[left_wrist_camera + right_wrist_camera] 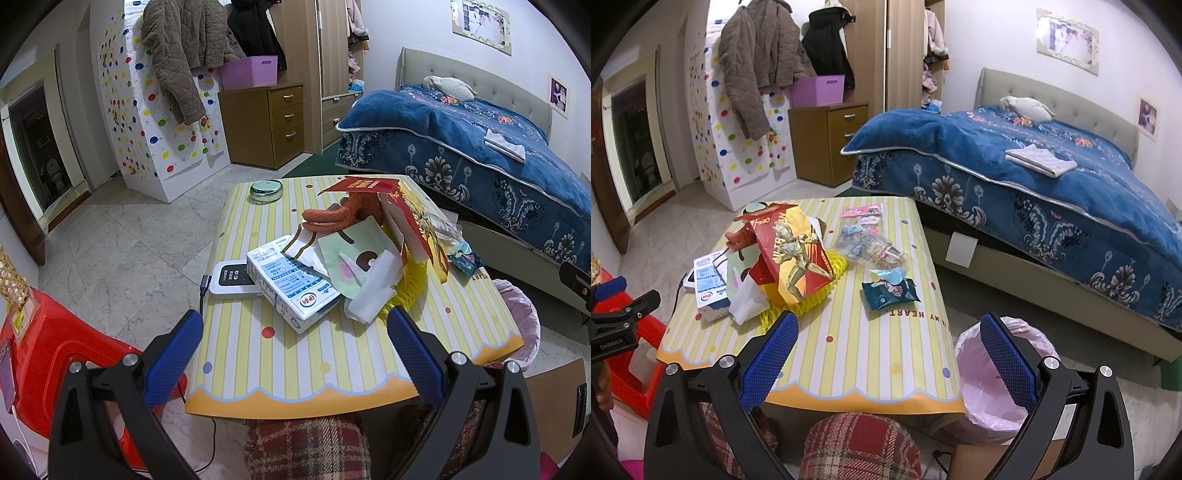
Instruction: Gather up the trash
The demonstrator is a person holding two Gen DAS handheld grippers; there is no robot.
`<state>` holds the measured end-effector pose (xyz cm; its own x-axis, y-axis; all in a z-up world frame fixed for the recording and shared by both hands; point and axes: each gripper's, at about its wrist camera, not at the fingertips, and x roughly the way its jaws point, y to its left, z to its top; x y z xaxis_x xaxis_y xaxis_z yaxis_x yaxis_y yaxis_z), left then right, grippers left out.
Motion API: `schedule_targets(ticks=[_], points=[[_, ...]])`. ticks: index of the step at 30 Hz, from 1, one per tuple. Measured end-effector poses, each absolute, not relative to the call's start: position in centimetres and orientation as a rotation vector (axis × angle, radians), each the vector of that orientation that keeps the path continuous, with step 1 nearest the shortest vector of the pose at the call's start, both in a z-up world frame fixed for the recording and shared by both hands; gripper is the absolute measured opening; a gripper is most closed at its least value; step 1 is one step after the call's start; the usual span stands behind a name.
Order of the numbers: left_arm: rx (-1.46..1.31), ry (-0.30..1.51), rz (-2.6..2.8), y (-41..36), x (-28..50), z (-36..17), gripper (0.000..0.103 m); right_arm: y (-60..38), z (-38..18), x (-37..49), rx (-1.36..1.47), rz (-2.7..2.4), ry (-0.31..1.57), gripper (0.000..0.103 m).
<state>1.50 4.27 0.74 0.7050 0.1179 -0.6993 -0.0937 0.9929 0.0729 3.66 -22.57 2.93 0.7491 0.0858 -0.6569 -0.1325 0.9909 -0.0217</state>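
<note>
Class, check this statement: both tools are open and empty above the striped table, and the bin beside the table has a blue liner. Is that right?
Not quite. The liner of the bin is pink, not blue, as the right wrist view shows plainly. The rest holds: the left tool and the right tool are both open and empty above the striped table, and the bin stands beside it.

Crumpled dark teal snack wrapper lies flat on the striped table's right side, near the pink-lined trash bin.
</note>
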Motion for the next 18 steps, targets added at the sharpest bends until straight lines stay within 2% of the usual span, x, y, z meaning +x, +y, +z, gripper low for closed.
schedule_targets(ticks=[12,18], points=[[0.046,0.784,0.132,5.0,2.4,-0.5,0.096,-19.9,2.9,5.3,-0.059,0.257,0.575,0.097],[0.004,0.799,0.146,6.4,3.4,-1.2,0.096,-16.6,1.7,7.5,-0.158,0.272,0.644,0.096]])
